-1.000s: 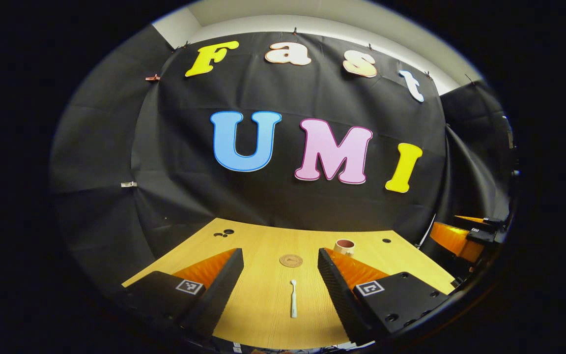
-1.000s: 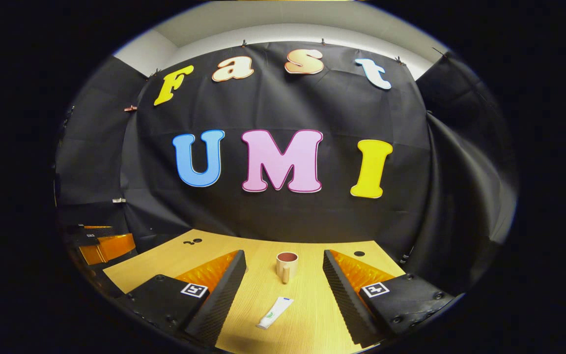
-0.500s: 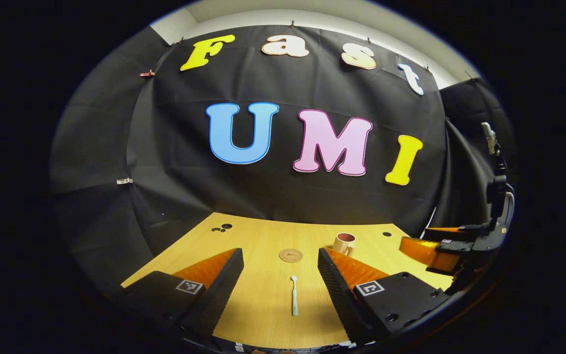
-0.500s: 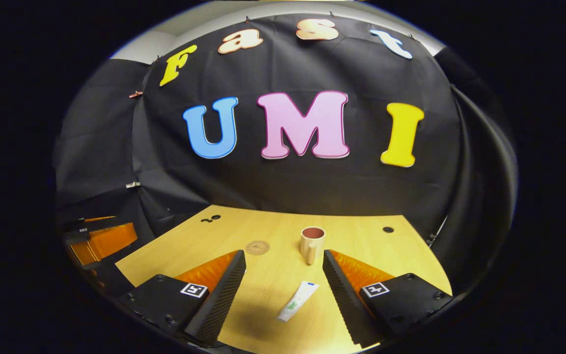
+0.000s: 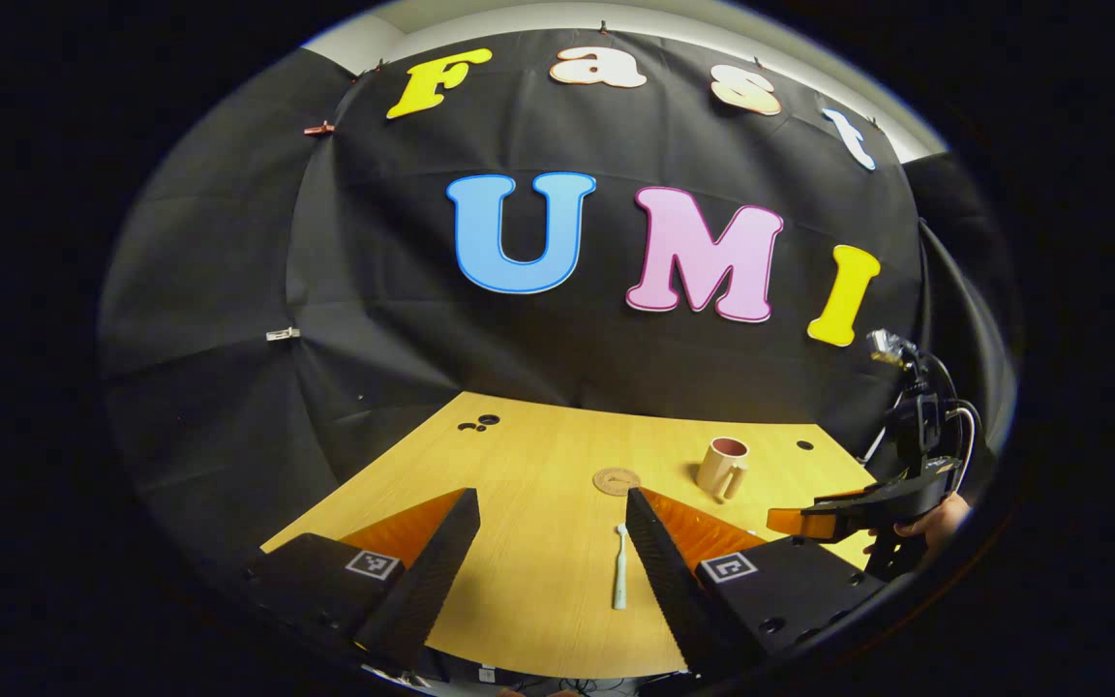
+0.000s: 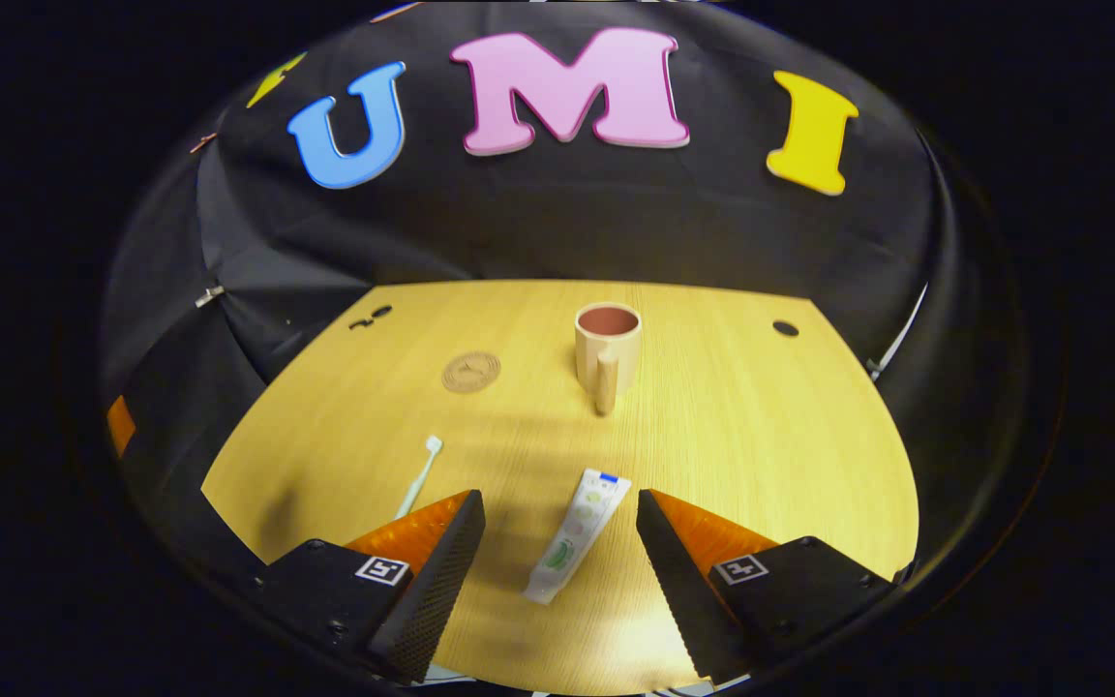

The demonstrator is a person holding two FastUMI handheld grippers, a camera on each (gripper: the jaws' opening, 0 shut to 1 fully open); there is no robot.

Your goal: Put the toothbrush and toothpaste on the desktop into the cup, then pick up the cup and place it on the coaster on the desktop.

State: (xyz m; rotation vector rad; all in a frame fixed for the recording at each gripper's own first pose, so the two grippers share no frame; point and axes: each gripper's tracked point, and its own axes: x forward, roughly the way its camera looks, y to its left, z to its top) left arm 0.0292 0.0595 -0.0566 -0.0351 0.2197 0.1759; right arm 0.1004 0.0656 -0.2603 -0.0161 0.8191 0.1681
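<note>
A white toothbrush lies on the wooden desktop between the open fingers of my left gripper, close to the right-hand finger. The toothbrush also lies left of my right gripper, which stands open above a white toothpaste tube lying flat between its fingers. A beige cup with a dark red inside stands upright beyond the tube, handle toward me. A round brown coaster lies left of it. The cup and coaster sit beyond the left gripper too.
The other gripper, held by a hand, hangs over the desktop's right side in the left gripper view. Small dark holes mark the desktop's far corners. Black cloth walls the booth on three sides.
My right gripper has tilted down and moved forward over the desktop, so the toothpaste now lies between its fingers. My left gripper has shifted left, with the toothbrush now near its right finger.
</note>
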